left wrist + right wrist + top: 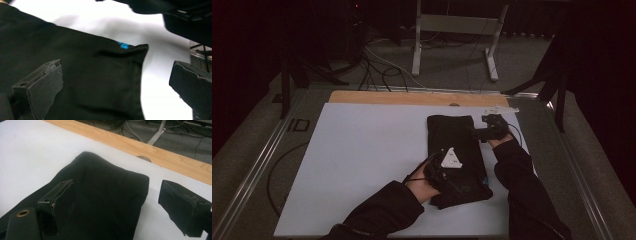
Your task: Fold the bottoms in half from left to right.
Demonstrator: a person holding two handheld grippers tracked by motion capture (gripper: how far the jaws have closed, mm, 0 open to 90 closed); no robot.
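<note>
White table, lots of free room on its left half. Folded black cloth lying flat toward the right side. Left gripper wide open over the cloth's near corner, right gripper wide open over its far edge

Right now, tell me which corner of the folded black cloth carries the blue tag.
The near right corner of the folded black cloth, by the left gripper; the blue tag sits at its edge. The far corners show none.
</note>
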